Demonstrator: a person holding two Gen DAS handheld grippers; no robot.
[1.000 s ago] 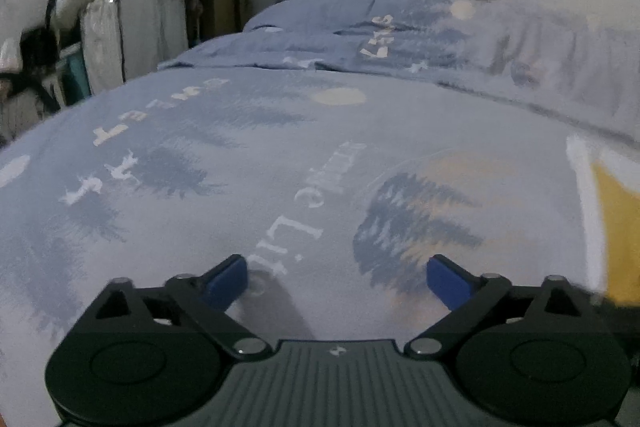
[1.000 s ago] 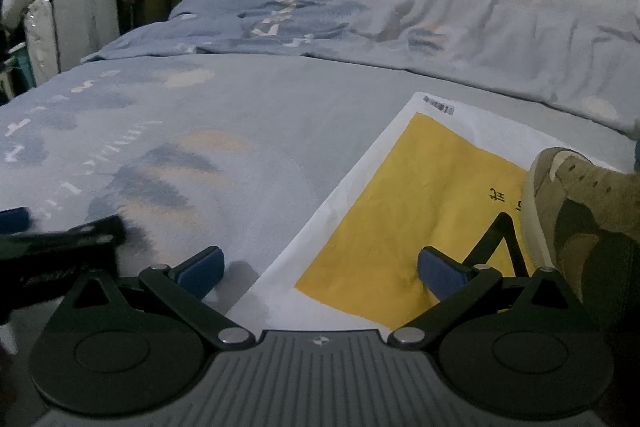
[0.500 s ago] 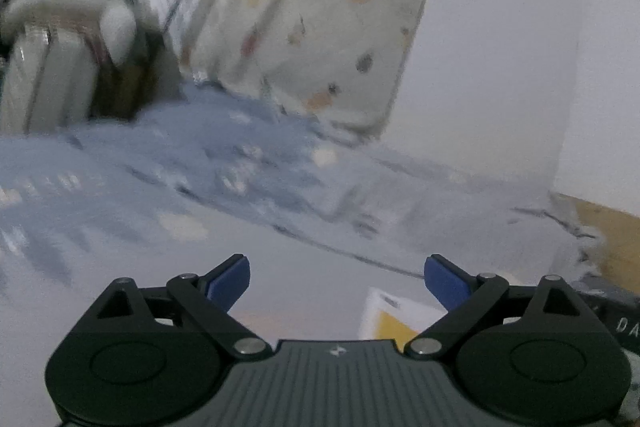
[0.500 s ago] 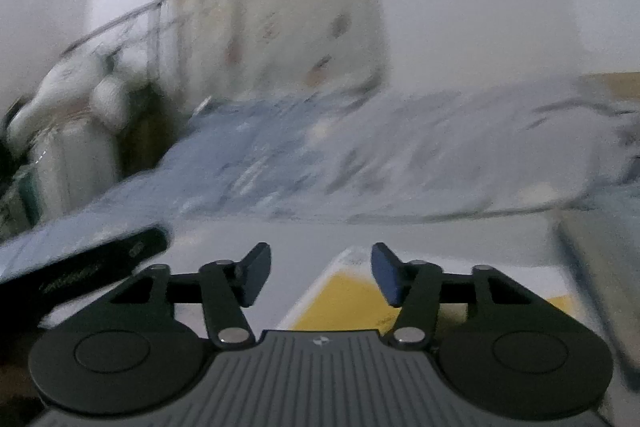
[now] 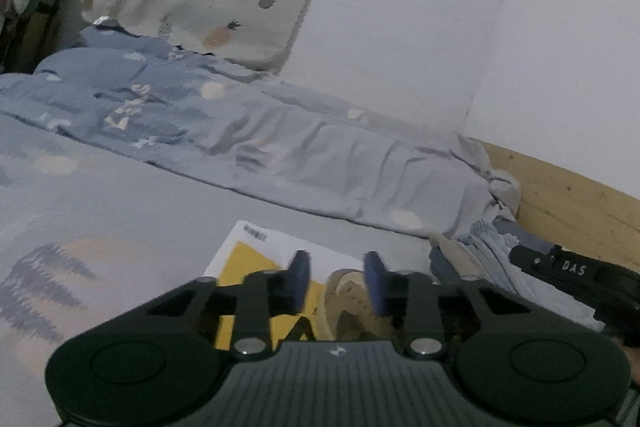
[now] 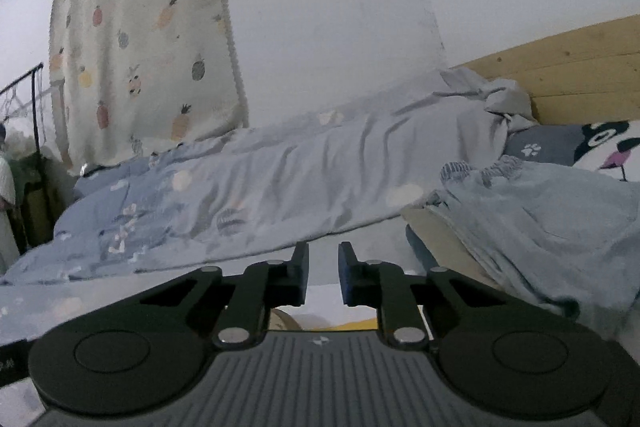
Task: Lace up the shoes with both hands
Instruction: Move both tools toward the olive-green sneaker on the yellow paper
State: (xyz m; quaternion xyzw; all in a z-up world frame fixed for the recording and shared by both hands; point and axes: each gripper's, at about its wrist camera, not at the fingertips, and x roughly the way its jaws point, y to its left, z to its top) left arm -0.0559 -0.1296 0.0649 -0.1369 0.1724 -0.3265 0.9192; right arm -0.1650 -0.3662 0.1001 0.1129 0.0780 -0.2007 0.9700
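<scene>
Both cameras have tilted up off the bedspread since a second ago: in the left view the left gripper (image 5: 336, 277), narrowed but parted and empty, frames the shoe (image 5: 352, 307) on yellow paper (image 5: 240, 259). In the right view the right gripper (image 6: 323, 275), almost pressed together and empty, hides most of the shoe; limp laces probably need pinching near their tips.

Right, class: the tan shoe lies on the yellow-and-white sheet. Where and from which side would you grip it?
Grip the shoe at its rounded toe, the only part showing. The left gripper already faces it, jaws apart either side, so come straight in from there. The laces are hidden, so I cannot judge them.
</scene>
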